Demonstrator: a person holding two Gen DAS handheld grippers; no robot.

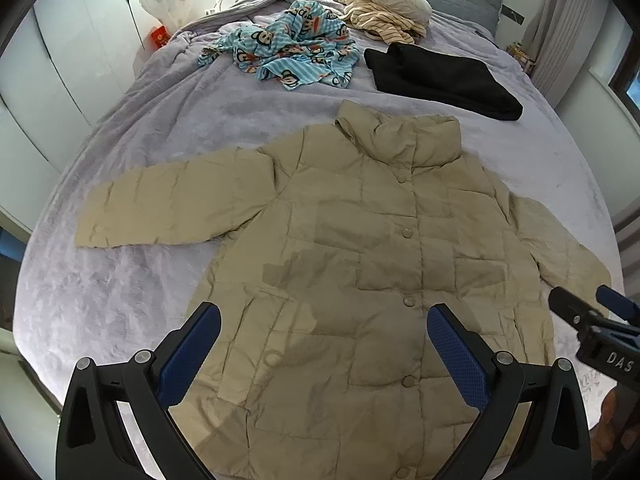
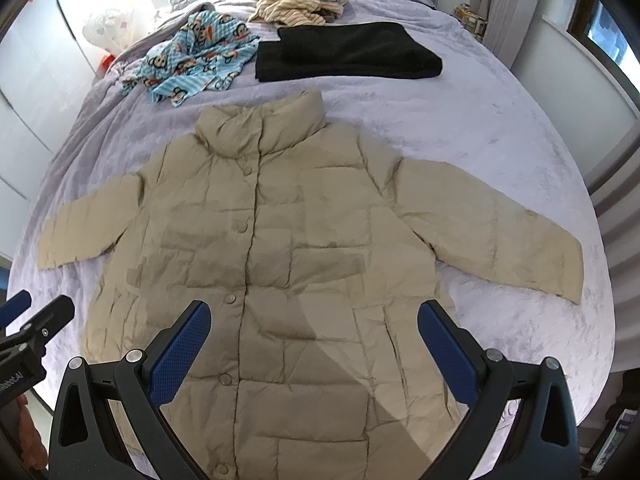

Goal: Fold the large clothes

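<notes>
A beige quilted jacket (image 1: 360,248) lies flat and buttoned on the lavender bed (image 1: 120,280), collar away from me, both sleeves spread out to the sides. It also shows in the right wrist view (image 2: 280,240). My left gripper (image 1: 324,332) is open and empty, hovering above the jacket's lower front. My right gripper (image 2: 314,330) is open and empty above the jacket's lower right half. The right gripper also shows at the right edge of the left wrist view (image 1: 588,308), and the left gripper at the left edge of the right wrist view (image 2: 36,312).
At the head of the bed (image 2: 500,128) lie a folded black garment (image 1: 440,80), a crumpled blue cartoon-print cloth (image 1: 288,52) and a pile of cream clothes (image 1: 384,4). White wardrobe doors (image 1: 48,80) stand left; curtains (image 1: 560,28) and a window are right.
</notes>
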